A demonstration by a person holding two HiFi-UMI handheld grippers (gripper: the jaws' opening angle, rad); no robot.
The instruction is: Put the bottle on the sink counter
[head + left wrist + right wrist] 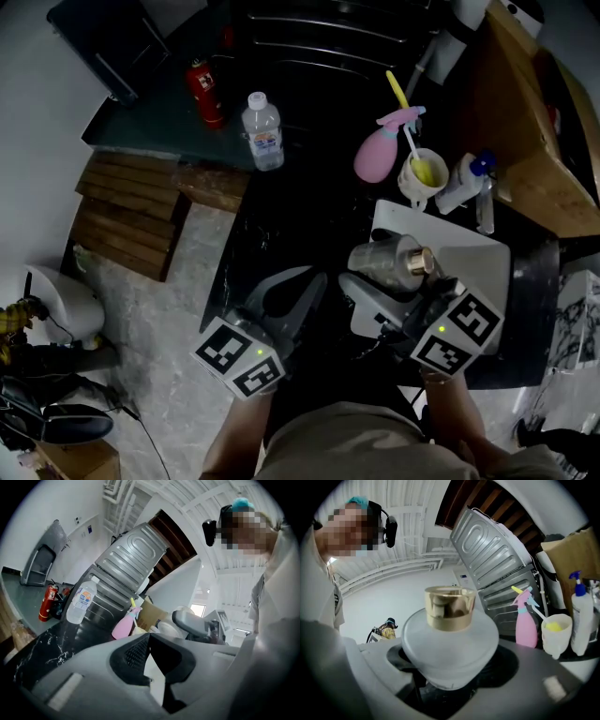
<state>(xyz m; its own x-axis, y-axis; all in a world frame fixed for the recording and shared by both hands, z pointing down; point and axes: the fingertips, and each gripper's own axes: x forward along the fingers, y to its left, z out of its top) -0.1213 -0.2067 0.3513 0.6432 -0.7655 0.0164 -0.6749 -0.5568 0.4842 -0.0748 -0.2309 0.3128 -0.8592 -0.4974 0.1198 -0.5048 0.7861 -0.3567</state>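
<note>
The dark marbled surface (272, 234) runs ahead of me, with a water bottle (262, 131) and a red extinguisher (204, 92) well off at its far left, and a pink sprayer (380, 155) just beside a cup (422, 176) at the right. My right tongs (384, 283) are clamped round the body of the frosted bottle (386, 262), whose gold cap (421, 261) points right, and hold it over a white tray (473, 258) at the near right. My left tongs (307, 289) are closed on nothing, near the right pair.
</note>
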